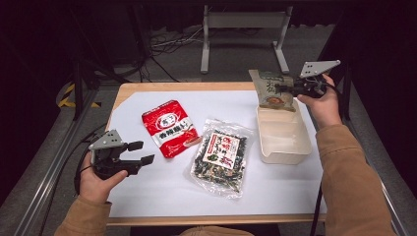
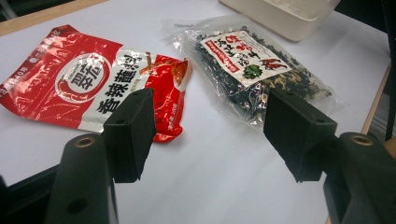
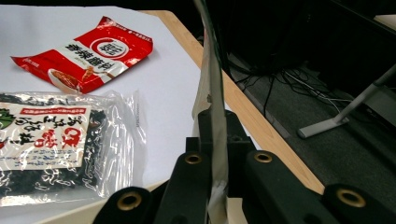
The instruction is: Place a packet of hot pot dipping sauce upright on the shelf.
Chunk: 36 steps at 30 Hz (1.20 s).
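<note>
1. At the lower left of the high view the left gripper [image 1: 140, 153] rests low over the white table cover [image 1: 162, 191], its jaws spread with nothing between them. In the left gripper view the two black jaws frame bare cover, with the packets lying beyond.

2. Just right of it, in the middle of the frame, lies a red snack packet [image 1: 169, 128]. It is flat, glossy film and probably slippery on its face.

3. Next comes a clear bag of dried seaweed mix [image 1: 221, 157], lying flat and loose. It looks light and crackly, with brittle contents — best taken by a sealed edge.

4. Right of centre sits a cream plastic tub [image 1: 290, 152], open-topped and with nothing in it.

5. At the upper right the right gripper [image 1: 287, 88] is pinching a tan-green pouch [image 1: 270, 93]. The pouch hangs upright just above the far rim of the tub.
   - The right gripper view shows the jaws pressed onto the pouch's thin edge [image 3: 215, 140], seen end-on.
   - The pouch looks light and floppy. A grip on the flat seam suits it, since the filled belly would likely slide or crush.
</note>
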Each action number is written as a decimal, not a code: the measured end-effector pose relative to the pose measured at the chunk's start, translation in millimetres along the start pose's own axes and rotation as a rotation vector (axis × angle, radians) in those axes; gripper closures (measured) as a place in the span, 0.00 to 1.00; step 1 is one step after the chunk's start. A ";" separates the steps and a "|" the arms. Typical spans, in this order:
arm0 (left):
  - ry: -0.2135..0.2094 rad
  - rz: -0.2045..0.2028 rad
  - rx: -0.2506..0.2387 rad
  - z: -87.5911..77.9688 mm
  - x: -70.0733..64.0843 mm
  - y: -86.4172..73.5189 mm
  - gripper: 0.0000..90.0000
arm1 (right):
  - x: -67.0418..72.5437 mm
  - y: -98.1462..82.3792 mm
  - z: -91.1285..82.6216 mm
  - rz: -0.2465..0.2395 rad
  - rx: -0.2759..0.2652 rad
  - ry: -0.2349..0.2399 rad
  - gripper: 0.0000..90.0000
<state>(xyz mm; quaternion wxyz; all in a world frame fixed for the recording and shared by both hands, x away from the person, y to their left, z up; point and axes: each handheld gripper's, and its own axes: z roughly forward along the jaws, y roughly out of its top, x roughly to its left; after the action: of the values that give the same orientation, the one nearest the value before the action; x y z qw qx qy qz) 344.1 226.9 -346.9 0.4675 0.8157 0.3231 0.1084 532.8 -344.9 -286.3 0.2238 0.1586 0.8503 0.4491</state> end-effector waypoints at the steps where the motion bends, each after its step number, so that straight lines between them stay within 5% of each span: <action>1: 0.000 0.000 0.001 0.0 0.1 -0.1 0.39 | -1.0 -1.3 0.7 0.002 0.002 -0.001 0.99; 20: -0.006 -0.005 0.007 1.7 1.0 -1.0 0.39 | -17.1 -23.8 16.1 0.025 0.040 -0.022 0.99; 36: -0.010 -0.005 0.010 4.3 2.0 -1.3 0.39 | -16.5 -33.7 31.4 0.044 0.059 -0.010 0.98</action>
<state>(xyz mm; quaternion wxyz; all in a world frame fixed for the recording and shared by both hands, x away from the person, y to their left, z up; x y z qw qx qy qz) 347.1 225.7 -350.5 0.4653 0.8177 0.3234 0.1013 560.9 -349.4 -326.0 0.2131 0.1861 0.8583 0.4280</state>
